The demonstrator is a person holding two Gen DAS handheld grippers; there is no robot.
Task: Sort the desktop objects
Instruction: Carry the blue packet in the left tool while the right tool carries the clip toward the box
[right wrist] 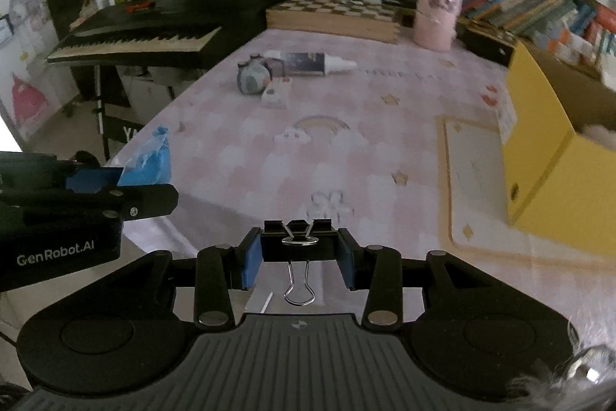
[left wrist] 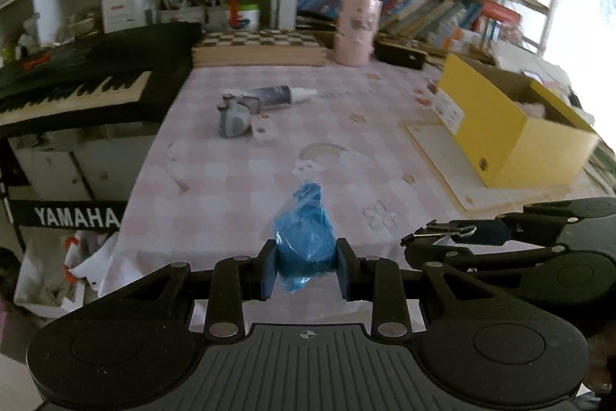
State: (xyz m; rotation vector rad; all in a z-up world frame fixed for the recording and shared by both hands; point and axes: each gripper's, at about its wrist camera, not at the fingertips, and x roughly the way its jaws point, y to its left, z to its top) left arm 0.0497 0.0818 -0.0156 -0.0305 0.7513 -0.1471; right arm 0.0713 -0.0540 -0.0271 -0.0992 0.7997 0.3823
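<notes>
My left gripper point(left wrist: 306, 266) is shut on a blue roll wrapped in a clear bag point(left wrist: 304, 237), held above the near part of the pink tablecloth point(left wrist: 269, 156). The same blue roll point(right wrist: 148, 162) shows at the left of the right wrist view, with the left gripper point(right wrist: 115, 185) seen from the side. My right gripper point(right wrist: 298, 251) is shut on a black binder clip point(right wrist: 297, 237), its wire handle hanging toward the camera. From the left wrist view the right gripper point(left wrist: 419, 241) appears at the right with the clip point(left wrist: 450, 234) at its tip.
A small grey toy point(left wrist: 233, 116), a white card point(left wrist: 263, 130) and a lying tube point(left wrist: 283, 95) sit mid-table. An open yellow box point(left wrist: 512, 126) stands at the right on a pale mat point(right wrist: 473, 187). A keyboard point(left wrist: 77, 79), chessboard point(left wrist: 261, 47) and pink cylinder point(left wrist: 356, 29) line the back and left.
</notes>
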